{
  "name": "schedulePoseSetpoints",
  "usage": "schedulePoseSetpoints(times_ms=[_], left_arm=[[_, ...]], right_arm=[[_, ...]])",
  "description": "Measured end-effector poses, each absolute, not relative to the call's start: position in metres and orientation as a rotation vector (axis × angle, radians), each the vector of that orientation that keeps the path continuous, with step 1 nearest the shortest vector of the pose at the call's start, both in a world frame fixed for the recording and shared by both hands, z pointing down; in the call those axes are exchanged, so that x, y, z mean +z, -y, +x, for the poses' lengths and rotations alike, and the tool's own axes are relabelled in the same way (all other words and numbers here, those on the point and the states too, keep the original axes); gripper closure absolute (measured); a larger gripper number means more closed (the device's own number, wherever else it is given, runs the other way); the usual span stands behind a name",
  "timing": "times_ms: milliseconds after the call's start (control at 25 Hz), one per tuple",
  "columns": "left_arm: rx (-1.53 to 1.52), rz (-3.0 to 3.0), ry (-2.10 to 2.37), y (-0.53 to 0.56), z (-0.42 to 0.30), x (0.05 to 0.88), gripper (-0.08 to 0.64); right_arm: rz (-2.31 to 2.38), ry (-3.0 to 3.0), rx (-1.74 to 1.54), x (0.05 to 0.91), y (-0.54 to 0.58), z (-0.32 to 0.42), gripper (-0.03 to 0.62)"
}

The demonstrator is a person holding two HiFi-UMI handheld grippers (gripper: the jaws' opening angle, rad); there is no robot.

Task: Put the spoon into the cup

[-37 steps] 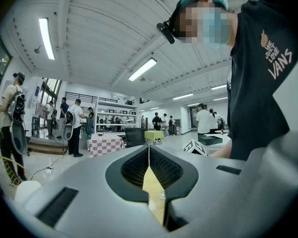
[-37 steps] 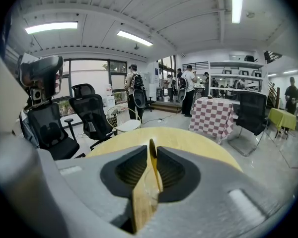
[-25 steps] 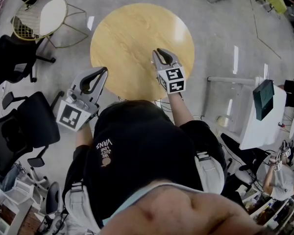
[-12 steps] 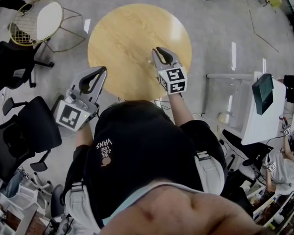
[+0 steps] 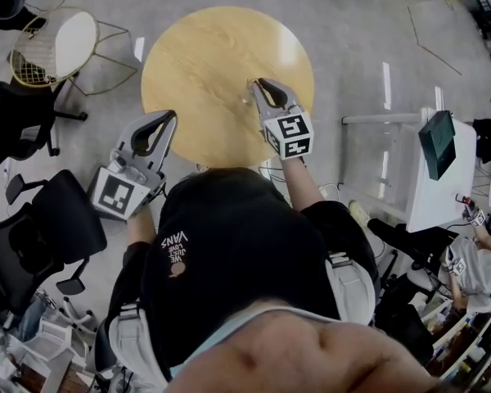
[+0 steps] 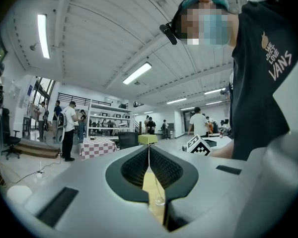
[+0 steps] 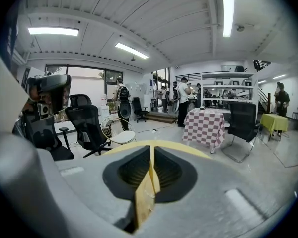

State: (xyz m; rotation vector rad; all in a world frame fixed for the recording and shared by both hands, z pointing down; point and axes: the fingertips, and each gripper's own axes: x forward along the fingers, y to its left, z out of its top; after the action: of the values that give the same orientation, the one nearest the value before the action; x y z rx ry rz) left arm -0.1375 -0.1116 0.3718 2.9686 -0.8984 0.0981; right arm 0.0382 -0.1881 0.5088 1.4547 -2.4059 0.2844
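Little has moved in the last second. Both grippers sit where they were, and only your head has turned, sliding the table (image 5: 204, 47) a touch to the left of the view. The left gripper (image 5: 169, 119) has its jaws pressed together with nothing between them, and its tip is just over the table's near-left edge. The right gripper (image 5: 261, 83) is the same — tips meeting, empty — over the near-right part of the top. The cup (image 5: 247, 97), small and clear, stands on the table just left of the right gripper's tip. The spoon is not plain in any view. A thin line rising from the cup in the left gripper view may be it, but don't count on that.

So find the spoon first. If it lies flat, part the jaws only narrowly and take the handle near its middle. Keep it level until it is over the cup, then tip the bowl end down and let it slide in. The cup looks light — steady it with the other gripper, or at least keep off its rim.

The far half of the top gives you open room. Mind the near edge by your body, the wire chair (image 5: 53, 43) far left, the office chairs (image 5: 41, 228) near left and the desk (image 5: 438, 187) on the right.
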Motion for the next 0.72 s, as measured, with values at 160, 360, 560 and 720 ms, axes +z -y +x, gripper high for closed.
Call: schedulePoseSetpoints(times_ms=[160,360,560,720], left_arm=[[0.097,2.982,0.872,0.109,-0.136,0.370,0.560],[0.086,2.988,0.843,0.105,-0.133,0.371,0.560],[0.074,2.992,0.819,0.104,-0.129,0.368,0.560],[0.071,3.007,0.788,0.102,-0.125,0.368,0.560]], right_arm=[[1.473,2.395,0.275,0.505,0.179,0.040,0.586],[1.493,2.386,0.271,0.503,0.169,0.043,0.587],[1.516,2.375,0.265,0.497,0.162,0.050,0.592],[1.534,2.373,0.261,0.493,0.156,0.053,0.594]])
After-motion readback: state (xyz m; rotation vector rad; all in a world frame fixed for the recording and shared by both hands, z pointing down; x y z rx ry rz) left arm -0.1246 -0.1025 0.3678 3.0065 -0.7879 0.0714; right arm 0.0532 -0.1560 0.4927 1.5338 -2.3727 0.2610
